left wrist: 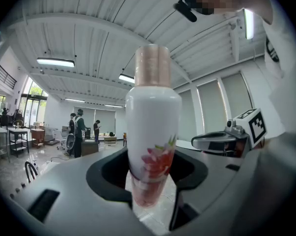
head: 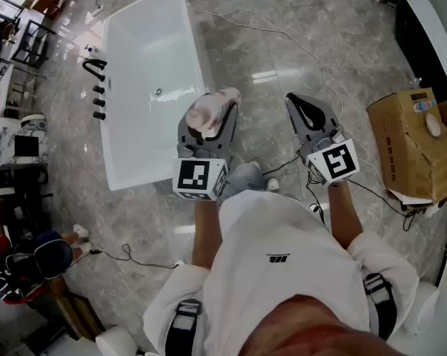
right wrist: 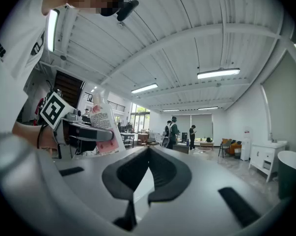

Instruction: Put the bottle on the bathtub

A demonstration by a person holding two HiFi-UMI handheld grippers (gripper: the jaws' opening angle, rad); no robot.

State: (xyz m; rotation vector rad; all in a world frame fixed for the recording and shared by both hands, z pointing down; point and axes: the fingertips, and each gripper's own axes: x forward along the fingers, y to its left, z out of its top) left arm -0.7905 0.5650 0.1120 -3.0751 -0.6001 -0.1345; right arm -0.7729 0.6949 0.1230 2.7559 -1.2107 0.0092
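**A:** Where is the bottle (left wrist: 152,127)?

**B:** Clamped, cap outward, between the left gripper's (head: 213,121) jaws. It is held beside the bathtub (head: 145,35), apparently over the floor (head: 282,43) rather than the rim.

**A:** And the right gripper (head: 306,111)?

**B:** Jaws together, nothing between them, held alongside.

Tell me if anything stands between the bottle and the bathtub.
Nothing visible does. The bottle, shut in the left gripper's jaws, hangs just right of the bathtub, beside its near rim, with only floor under the gap. The taps stand on the far rim, out of the path.
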